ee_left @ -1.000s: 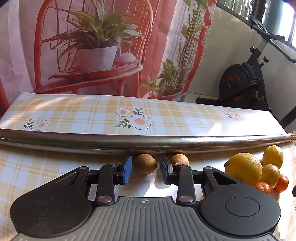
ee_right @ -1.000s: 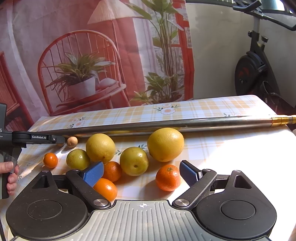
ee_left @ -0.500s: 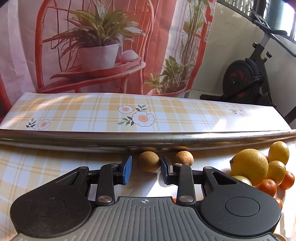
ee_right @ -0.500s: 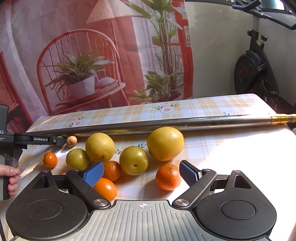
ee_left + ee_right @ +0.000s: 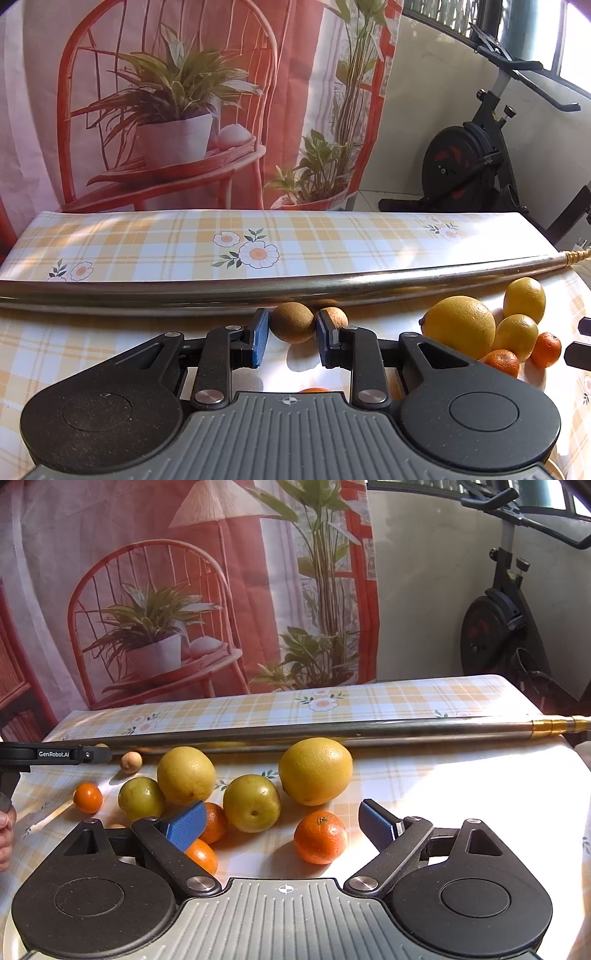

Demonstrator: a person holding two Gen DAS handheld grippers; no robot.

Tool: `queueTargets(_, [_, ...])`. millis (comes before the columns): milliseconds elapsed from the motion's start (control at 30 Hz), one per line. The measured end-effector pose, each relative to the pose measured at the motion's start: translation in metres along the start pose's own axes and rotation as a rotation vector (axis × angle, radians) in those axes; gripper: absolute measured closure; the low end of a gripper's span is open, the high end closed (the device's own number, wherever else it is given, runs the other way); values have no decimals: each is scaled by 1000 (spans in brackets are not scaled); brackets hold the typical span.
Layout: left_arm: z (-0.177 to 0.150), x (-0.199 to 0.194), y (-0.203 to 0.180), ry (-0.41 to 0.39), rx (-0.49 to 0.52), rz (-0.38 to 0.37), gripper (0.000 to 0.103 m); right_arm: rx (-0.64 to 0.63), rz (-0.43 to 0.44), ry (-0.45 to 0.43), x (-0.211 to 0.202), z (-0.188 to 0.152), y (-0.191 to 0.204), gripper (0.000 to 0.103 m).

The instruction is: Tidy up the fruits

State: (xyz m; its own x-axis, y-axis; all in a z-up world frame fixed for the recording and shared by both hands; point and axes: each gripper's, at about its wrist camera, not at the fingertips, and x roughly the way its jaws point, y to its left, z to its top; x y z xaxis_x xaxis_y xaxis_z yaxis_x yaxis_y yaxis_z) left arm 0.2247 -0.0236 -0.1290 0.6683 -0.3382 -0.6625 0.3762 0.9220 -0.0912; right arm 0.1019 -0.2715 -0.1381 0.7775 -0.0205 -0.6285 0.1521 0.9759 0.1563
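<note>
My left gripper [image 5: 292, 341] is open by a narrow gap, and a small brown fruit [image 5: 291, 323] lies on the table between its blue fingertips. A second brown fruit [image 5: 337, 316] sits just behind the right finger. My right gripper [image 5: 282, 825] stands wide open over the fruit pile. A mandarin [image 5: 320, 837] lies between its fingers, apart from both pads. Beyond it are a large yellow citrus [image 5: 316, 771], a greenish-yellow fruit [image 5: 251, 803], another yellow one [image 5: 185, 774] and a green one [image 5: 141, 799]. The left gripper [image 5: 55, 755] shows side-on at the left.
A long metal pole [image 5: 258, 291] lies across the checked tablecloth right behind the fruit. More mandarins [image 5: 213, 821] sit by my right gripper's left finger, and one [image 5: 88, 796] lies apart at the left. A printed curtain and an exercise bike [image 5: 476, 162] stand beyond the table.
My left gripper has moved forward, so the brown fruit now sits between its fingertips, and the gap has narrowed a little. The right gripper has hardly moved.
</note>
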Motion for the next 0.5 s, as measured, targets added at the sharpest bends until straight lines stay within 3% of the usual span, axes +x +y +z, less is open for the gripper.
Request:
queueTargets(333, [-3,-49,-13,-92,4,-43,74,-44,-23,-74,5,19,-14,16])
queueTargets(500, [-12,-68,-20,-109,-6,-77,74,-14,-8,-68,25,33,-26,20])
